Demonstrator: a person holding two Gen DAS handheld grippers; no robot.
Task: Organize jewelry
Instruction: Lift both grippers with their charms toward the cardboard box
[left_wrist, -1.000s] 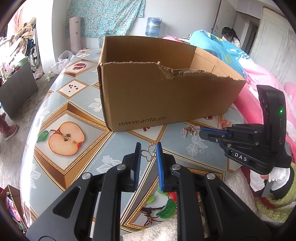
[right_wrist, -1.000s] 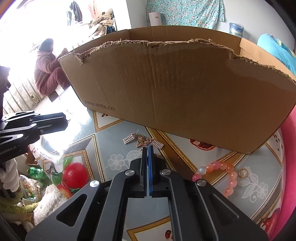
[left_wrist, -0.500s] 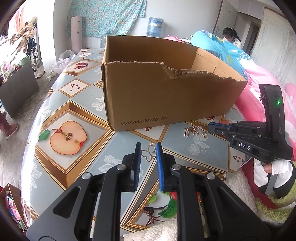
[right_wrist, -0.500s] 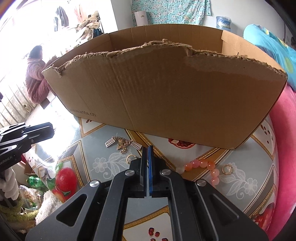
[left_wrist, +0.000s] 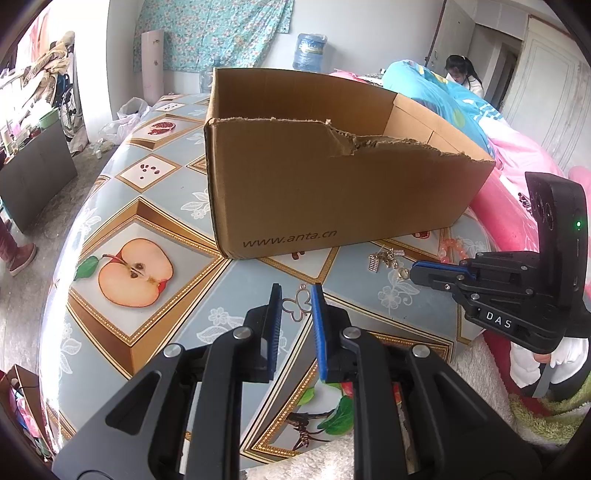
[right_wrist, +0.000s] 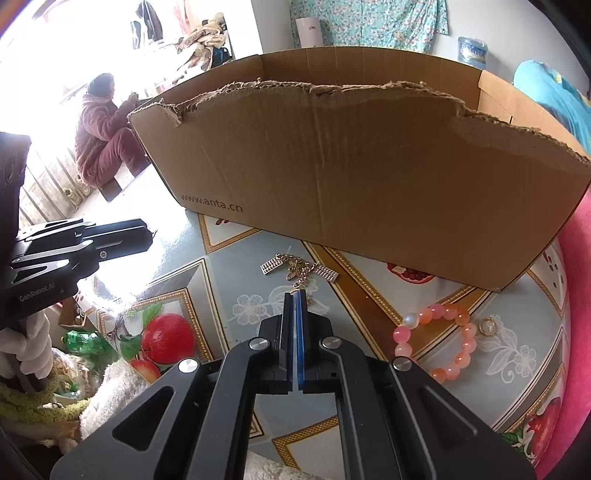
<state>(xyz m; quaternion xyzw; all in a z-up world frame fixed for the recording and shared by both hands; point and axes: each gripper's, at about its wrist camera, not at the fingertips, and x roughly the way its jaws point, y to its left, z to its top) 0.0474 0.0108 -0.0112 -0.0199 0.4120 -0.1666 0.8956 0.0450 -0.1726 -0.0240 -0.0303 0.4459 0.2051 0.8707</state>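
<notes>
A torn cardboard box (left_wrist: 332, 192) stands on the fruit-patterned table (left_wrist: 155, 310); it also fills the right wrist view (right_wrist: 369, 177). My left gripper (left_wrist: 296, 295) is shut on a thin butterfly-shaped metal piece (left_wrist: 297, 306), held just above the table. My right gripper (right_wrist: 295, 293) is shut, its tip beside a small gold ring (left_wrist: 402, 274) and just short of a gold chain with a butterfly charm (right_wrist: 299, 271). The chain also shows in the left wrist view (left_wrist: 386, 258). A pink bead bracelet (right_wrist: 436, 339) and a gold ring (right_wrist: 488, 326) lie to its right.
The table's near edge meets a white fluffy cloth (left_wrist: 325, 461). A pink cushion (right_wrist: 576, 317) borders the right side. The other gripper's body (right_wrist: 55, 258) stands at left in the right wrist view. People sit in the background.
The right gripper drew back and rose, then came forward and down to the gold chain again. The left gripper stayed nearly still, holding the butterfly piece.
</notes>
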